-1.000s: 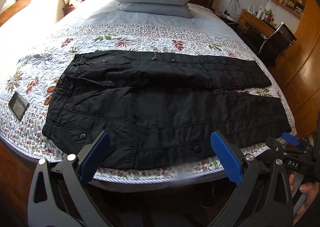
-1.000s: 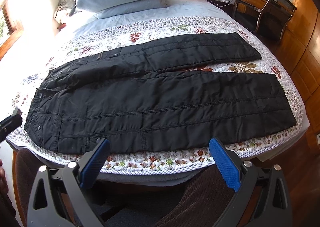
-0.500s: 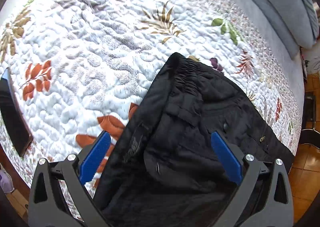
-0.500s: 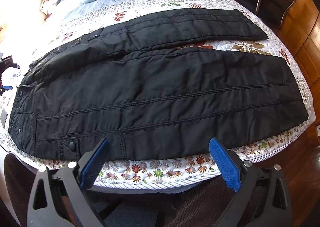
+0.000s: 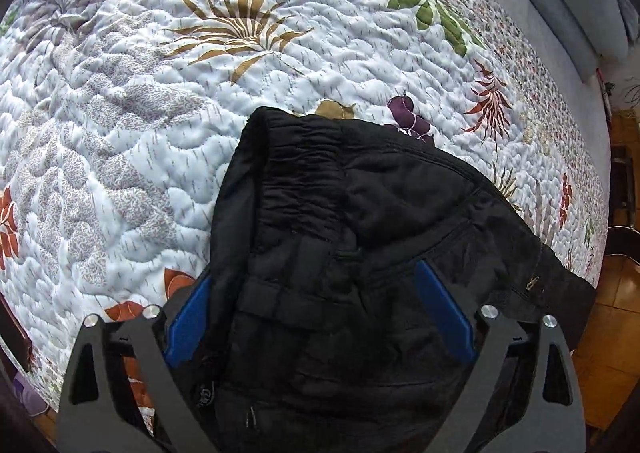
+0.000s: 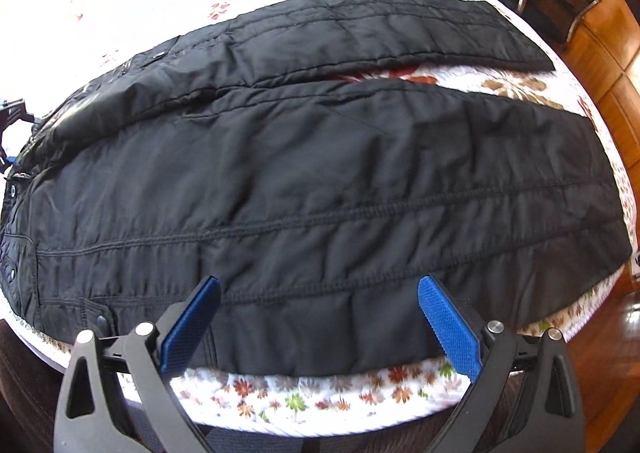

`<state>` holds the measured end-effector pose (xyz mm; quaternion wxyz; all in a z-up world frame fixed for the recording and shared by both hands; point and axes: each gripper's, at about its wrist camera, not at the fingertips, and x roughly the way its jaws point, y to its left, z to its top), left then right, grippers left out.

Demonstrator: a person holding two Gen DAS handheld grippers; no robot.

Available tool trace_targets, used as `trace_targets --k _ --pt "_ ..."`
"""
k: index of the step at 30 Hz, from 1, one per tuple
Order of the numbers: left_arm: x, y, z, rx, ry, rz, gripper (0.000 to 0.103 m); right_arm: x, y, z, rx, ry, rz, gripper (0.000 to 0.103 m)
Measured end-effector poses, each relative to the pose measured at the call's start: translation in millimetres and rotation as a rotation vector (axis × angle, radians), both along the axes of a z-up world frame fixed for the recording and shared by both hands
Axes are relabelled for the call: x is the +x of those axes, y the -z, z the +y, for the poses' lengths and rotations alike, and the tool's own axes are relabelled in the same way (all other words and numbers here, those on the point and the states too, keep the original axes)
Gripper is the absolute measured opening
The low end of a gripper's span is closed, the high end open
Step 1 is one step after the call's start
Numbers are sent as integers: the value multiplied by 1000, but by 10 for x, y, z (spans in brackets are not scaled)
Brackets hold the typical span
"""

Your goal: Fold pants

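Item: pants [image 6: 320, 181], black, flat along the bed's [image 5: 120, 113] near edge, legs slightly parted. Left gripper [image 5: 316, 309]: I've just been narrowing its jaws, which straddle the waistband, not yet clamped. Right gripper [image 6: 320, 317]: spread wide, empty, over the near leg. I'd pinch both fabric layers deep before lifting.

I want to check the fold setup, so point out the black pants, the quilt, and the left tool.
black pants [image 6: 320, 181], right wrist view, middle of the near leg.
quilt [image 5: 132, 141], left wrist view, bare patch left of the waistband.
left tool [image 5: 320, 317], left wrist view, midway between its blue fingertips, over the waistband.
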<state>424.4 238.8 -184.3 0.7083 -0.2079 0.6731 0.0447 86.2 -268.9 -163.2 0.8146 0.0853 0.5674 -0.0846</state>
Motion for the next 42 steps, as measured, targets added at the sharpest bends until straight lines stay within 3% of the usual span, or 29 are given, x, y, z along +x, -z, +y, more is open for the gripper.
trace_targets --k 3,5,11,17,20,24,30,34,37,39,40,41,42 --pt "-8 -28 -37 58 -1 8 42 38 -27 -15 -17 -34 -25 100" --pt "-33 -60 -36 52 3 -2 35 44 -70 -76 -37 -50 -47 100" --pt "-191 -313 -150 90 8 -91 26 62 -260 -627 -81 -70 -154 100" --pt "-415 -607 -328 115 16 -200 23 636 -662 -2067 -92 47 -273 100" --pt "-512 -707 -379 119 11 -234 22 1222 -606 -2789 -64 53 -226 100" --pt "-557 -752 -496 139 13 -253 22 2099 -301 -3387 -6 63 -132 99" --pt "-610 -787 -573 169 23 -261 22 2891 252 -3702 12 113 -27 99" --pt "-597 -754 -559 171 10 -258 22 3127 564 -3665 -73 88 81 99" --pt "-574 -729 -576 186 17 -253 22 3137 682 -3675 -49 93 92 99" --pt "-563 -714 -572 184 13 -249 22 3109 686 -3652 -46 72 66 93" --pt "-559 -710 -570 184 12 -249 22 3097 676 -3632 -63 66 58 84" --pt "-559 -711 -571 183 12 -250 22 3085 657 -3605 -85 55 50 65" --pt "-562 -713 -573 181 13 -252 22 3067 625 -3580 -92 39 38 36"
